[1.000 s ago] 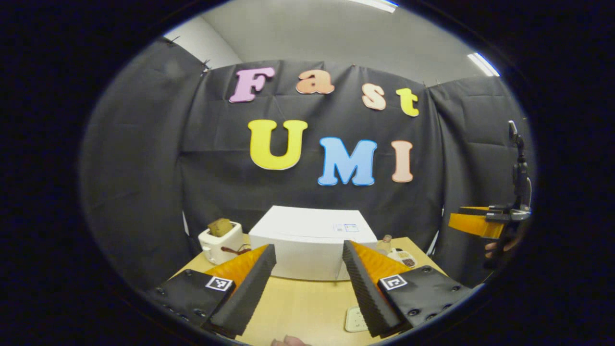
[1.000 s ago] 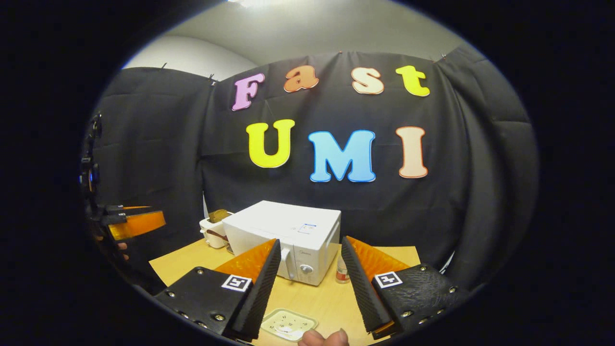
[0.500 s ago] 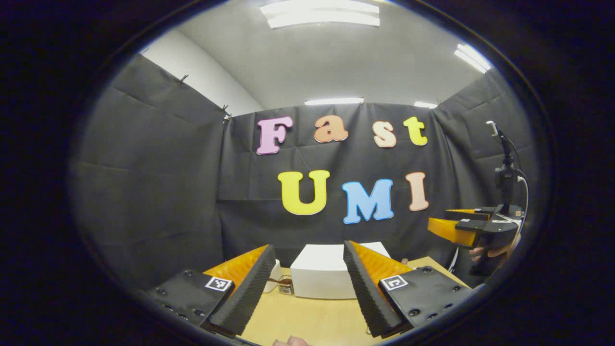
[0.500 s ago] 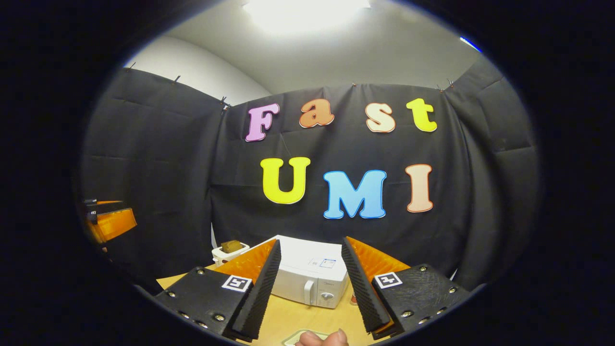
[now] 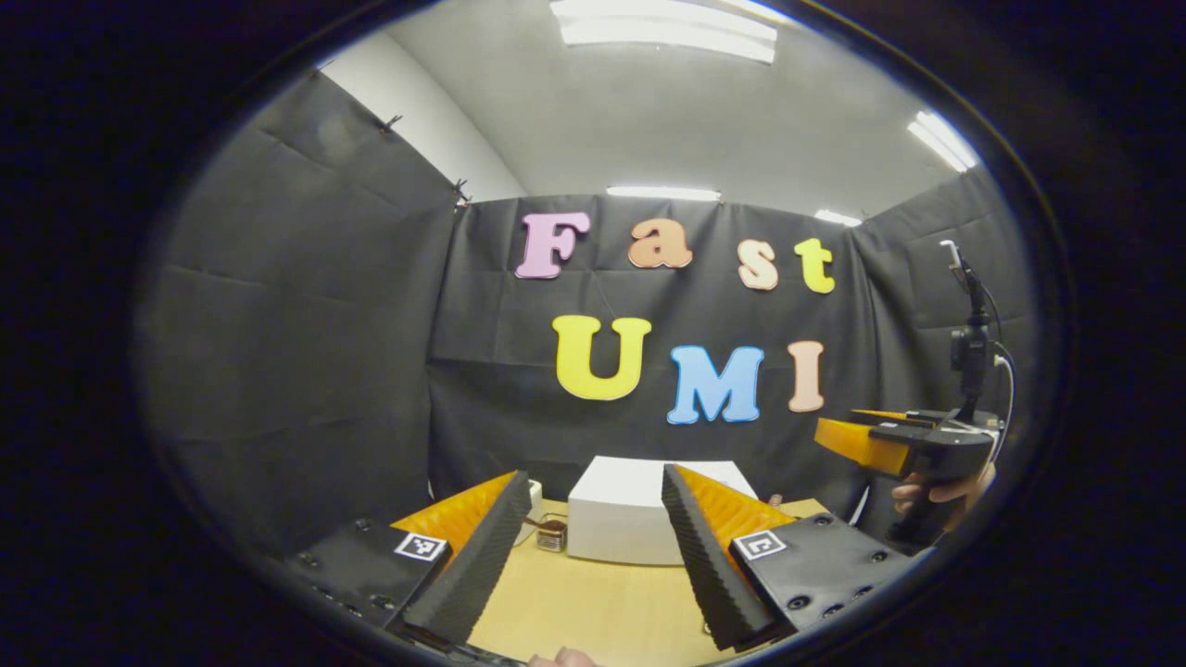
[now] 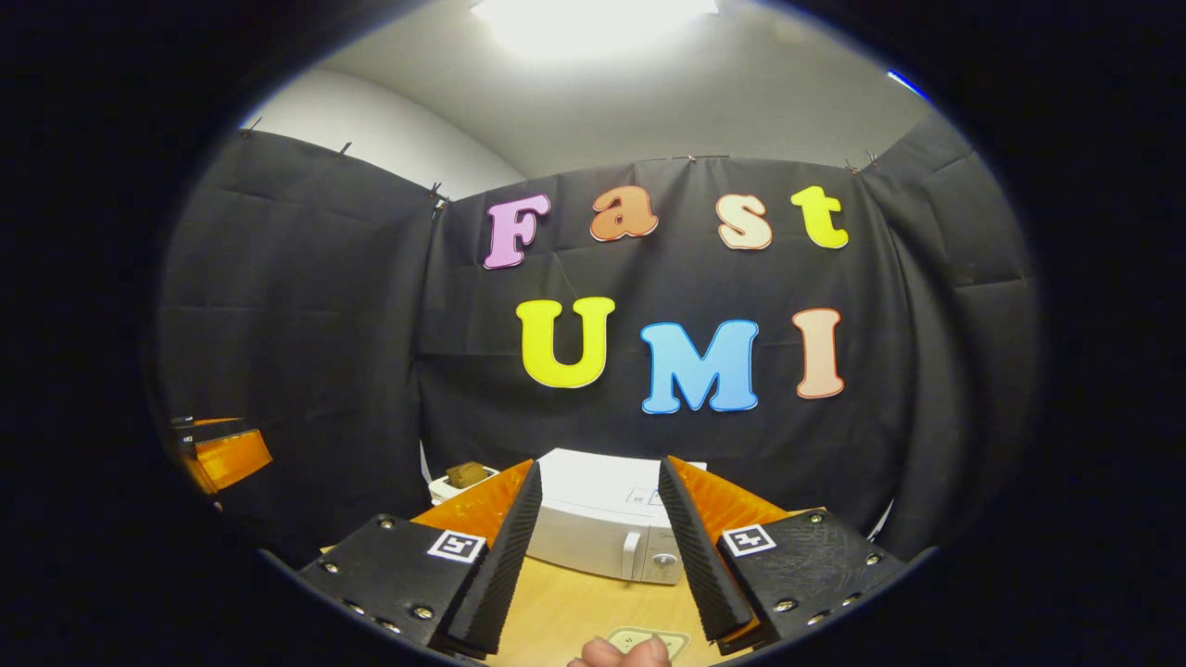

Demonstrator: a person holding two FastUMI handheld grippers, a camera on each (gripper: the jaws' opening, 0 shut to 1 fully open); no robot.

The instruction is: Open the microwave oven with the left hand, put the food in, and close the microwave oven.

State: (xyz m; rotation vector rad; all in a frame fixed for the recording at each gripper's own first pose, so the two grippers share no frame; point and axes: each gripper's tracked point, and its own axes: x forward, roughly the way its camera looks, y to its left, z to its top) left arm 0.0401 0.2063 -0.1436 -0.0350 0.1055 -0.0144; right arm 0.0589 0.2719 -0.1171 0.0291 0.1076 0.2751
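Both grippers have tipped upward and drawn back over the last second, so the boxy white microwave oven (image 5: 619,519) now sits low and far off on the pale wooden table (image 5: 593,602), door shut. The left gripper (image 5: 593,556) and right gripper (image 6: 598,547) hold fingers spread wide, empty. Nothing's begun.

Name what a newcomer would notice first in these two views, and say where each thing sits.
The white microwave oven stands shut at the back of the wooden table, framed between the open fingers of the right gripper. To its left sits a white toaster with bread poking out. The left gripper also hangs open above the table, holding nothing.
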